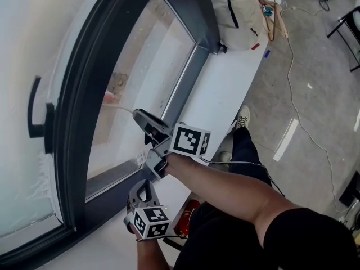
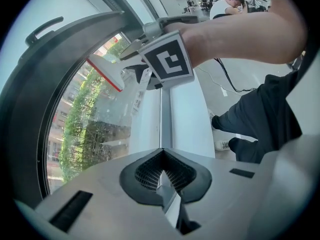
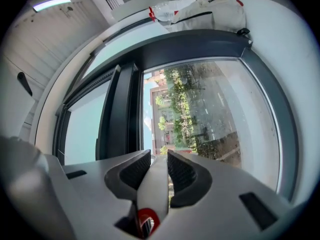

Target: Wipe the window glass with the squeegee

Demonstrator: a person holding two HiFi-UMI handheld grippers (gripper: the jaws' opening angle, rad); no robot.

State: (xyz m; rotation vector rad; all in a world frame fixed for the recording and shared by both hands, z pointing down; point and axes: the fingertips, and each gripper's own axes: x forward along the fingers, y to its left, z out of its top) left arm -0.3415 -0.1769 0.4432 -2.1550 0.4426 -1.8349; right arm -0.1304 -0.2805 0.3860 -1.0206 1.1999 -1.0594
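Observation:
The window glass [image 1: 140,77] sits in a dark frame [image 1: 188,83]. My right gripper [image 1: 140,117] is shut on the white handle of the squeegee [image 1: 122,110], whose red-edged blade lies against the glass. In the right gripper view the handle [image 3: 154,184] is clamped between the jaws [image 3: 156,156], with the glass [image 3: 210,114] straight ahead. The left gripper view shows the squeegee [image 2: 107,74] from below, held up at the pane [image 2: 95,129]. My left gripper [image 1: 142,189] hangs lower, near the bottom frame. Its jaws [image 2: 161,174] are shut with nothing between them.
A white sill [image 1: 225,89] runs under the window, with a cream bag [image 1: 239,7] at its far end. A black window handle [image 1: 36,108] is on the left. A cable [image 1: 292,66] trails over the grey floor. A red object [image 1: 188,215] lies by the person's legs.

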